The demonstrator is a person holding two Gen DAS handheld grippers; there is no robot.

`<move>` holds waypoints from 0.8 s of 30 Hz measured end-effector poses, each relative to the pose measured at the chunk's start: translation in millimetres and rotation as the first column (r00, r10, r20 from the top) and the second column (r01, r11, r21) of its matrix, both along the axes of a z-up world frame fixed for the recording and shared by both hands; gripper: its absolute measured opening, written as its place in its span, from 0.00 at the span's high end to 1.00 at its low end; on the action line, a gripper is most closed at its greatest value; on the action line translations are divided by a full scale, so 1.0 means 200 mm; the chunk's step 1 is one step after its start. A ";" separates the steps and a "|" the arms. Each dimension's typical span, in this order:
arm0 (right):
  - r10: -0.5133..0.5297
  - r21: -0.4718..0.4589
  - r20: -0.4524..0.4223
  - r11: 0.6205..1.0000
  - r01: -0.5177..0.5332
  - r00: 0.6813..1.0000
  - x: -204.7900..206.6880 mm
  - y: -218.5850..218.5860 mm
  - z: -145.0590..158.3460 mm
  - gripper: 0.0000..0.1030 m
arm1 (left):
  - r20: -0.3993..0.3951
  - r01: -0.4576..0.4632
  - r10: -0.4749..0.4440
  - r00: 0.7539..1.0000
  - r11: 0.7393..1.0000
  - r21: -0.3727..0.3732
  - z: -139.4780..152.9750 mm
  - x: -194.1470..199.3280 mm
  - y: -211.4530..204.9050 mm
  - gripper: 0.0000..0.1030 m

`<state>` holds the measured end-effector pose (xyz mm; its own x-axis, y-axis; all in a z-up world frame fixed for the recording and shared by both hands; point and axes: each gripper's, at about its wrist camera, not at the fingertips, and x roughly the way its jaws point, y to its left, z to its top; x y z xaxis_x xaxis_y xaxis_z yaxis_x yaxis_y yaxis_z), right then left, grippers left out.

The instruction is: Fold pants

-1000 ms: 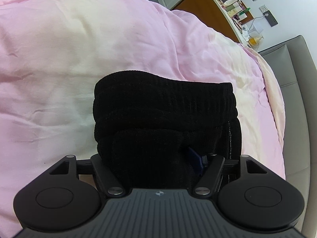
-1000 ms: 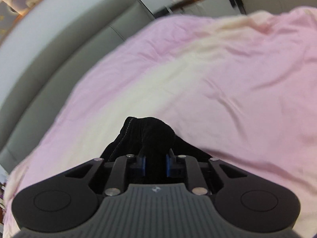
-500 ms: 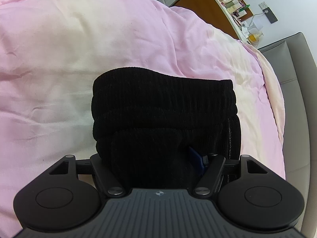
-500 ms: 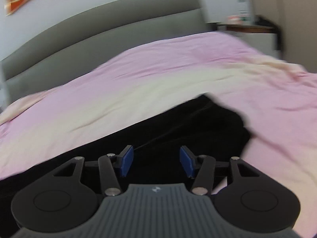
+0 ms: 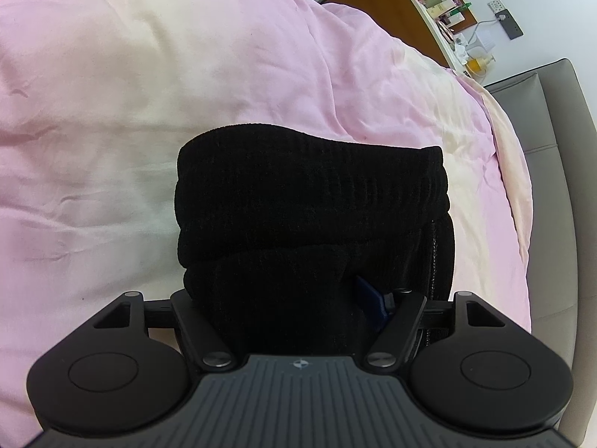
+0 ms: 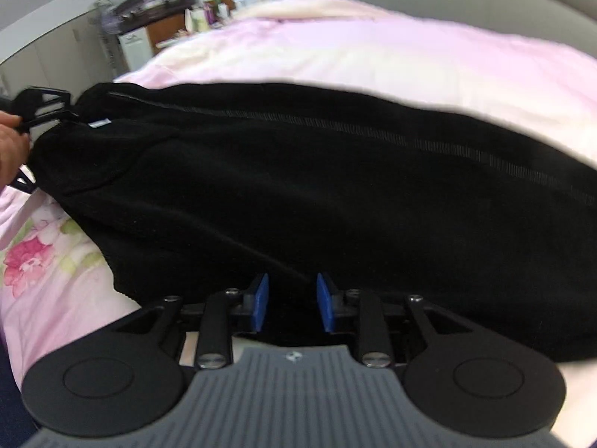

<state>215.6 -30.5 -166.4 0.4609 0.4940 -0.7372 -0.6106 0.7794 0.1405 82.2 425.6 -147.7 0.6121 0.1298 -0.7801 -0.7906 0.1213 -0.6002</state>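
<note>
The black pants [image 6: 317, 186] lie lengthwise on the pink duvet [image 6: 410, 48]. In the left wrist view their ribbed waistband end [image 5: 309, 190] bulges over my left gripper [image 5: 298, 302], which is shut on a thick bunch of the pants; one blue pad [image 5: 369, 298] shows, the other is hidden by cloth. My right gripper [image 6: 291, 302] is open and empty, its blue pads just at the near edge of the pants. The left gripper also shows at the far left of the right wrist view [image 6: 41, 112], held by a hand.
A grey headboard [image 5: 552, 149] runs along the right of the left wrist view. A wooden desk with bottles [image 5: 429, 11] stands beyond the bed. A floral sheet [image 6: 41, 257] shows at the near left under the duvet.
My right gripper let go of the pants end, opened, and swung round to face the long side of the pants. The left gripper kept its hold and barely moved.
</note>
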 end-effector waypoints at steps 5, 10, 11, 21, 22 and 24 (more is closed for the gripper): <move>0.092 -0.157 -0.077 0.982 -0.103 0.993 -0.11 -0.02 0.03 0.73 | 0.008 -0.005 0.005 1.000 1.000 -0.019 -0.02 0.00 0.02 0.22; -0.192 0.055 -0.017 0.980 0.192 0.981 0.03 -0.54 0.22 0.39 | 0.009 -0.002 0.003 1.000 1.000 -0.024 -0.02 0.00 0.02 0.22; -0.290 0.113 -0.048 0.949 0.294 0.956 0.11 -0.69 0.25 0.37 | 0.008 -0.003 0.003 1.000 1.000 -0.024 -0.02 0.00 0.02 0.22; -0.819 0.409 -0.427 0.203 0.889 0.384 0.42 -2.00 0.08 0.35 | -0.013 -0.004 0.004 1.000 1.000 -0.003 0.00 0.01 0.00 0.21; -0.809 0.409 -0.469 0.156 0.899 0.354 0.43 -2.07 0.03 0.35 | -0.016 -0.004 0.004 1.000 1.000 0.001 0.00 0.02 -0.01 0.21; -0.794 0.392 -0.511 0.124 0.911 0.328 0.49 -2.12 -0.05 0.30 | -0.020 -0.004 0.004 1.000 1.000 0.008 0.00 0.02 -0.01 0.21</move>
